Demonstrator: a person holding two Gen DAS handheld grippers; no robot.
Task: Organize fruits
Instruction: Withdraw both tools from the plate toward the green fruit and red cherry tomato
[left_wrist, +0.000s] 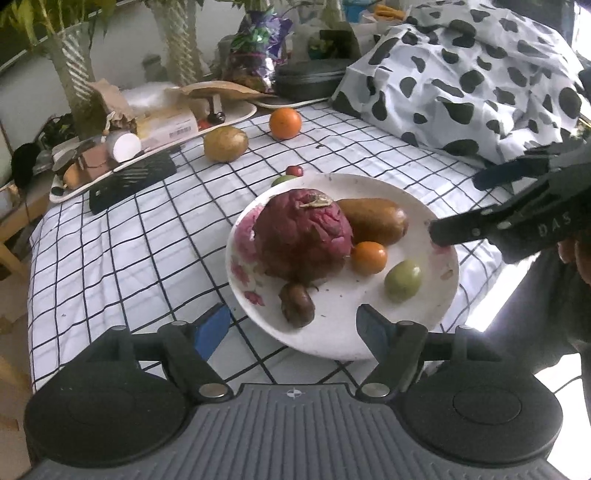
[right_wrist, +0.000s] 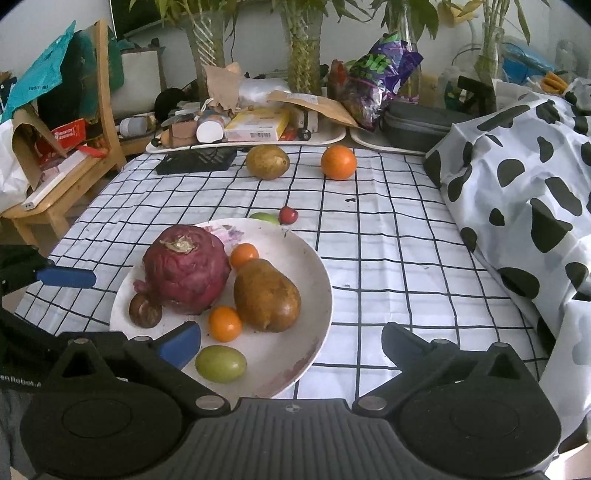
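- white plate (left_wrist: 436, 295) with pink flower print sits centre frame in the left wrist view, lower left of centre in the right wrist view, on a black-grid white tablecloth (right_wrist: 388, 258).
- on the plate: a big purple-red round vegetable (left_wrist: 303, 236), a brown pear (left_wrist: 373, 220) touching it, a small orange (left_wrist: 368, 257) just beside both, a green fruit (left_wrist: 402, 280) near the plate's right rim, and a dark brown round thing (left_wrist: 296, 304) at the near side.
- the right wrist view shows a second small orange (right_wrist: 243, 254) on the plate behind the pear.
- off the plate, toward the top of the frame: another brown pear (right_wrist: 266, 161), a larger orange (right_wrist: 338, 162), a small red fruit (right_wrist: 288, 215) and a green fruit (right_wrist: 264, 218) half hidden behind the plate's far rim.
- left gripper (left_wrist: 293, 328) hangs at the near rim of the plate, jaws wide apart, nothing between them.
- right gripper (right_wrist: 291, 345) is spread wide too, empty, its left blue pad over the plate beside the green fruit.
- writing: "das" reads on the right gripper's body at the right edge of the left wrist view; "en robot" partly shows at the left edge of the right wrist view.
- a purple snack bag (right_wrist: 380, 74) has green lettering i cannot read; the yellow box (right_wrist: 258, 125) carries a barcode label, text too small.
- a cow-spotted cloth (right_wrist: 517, 184) is heaped at the right.
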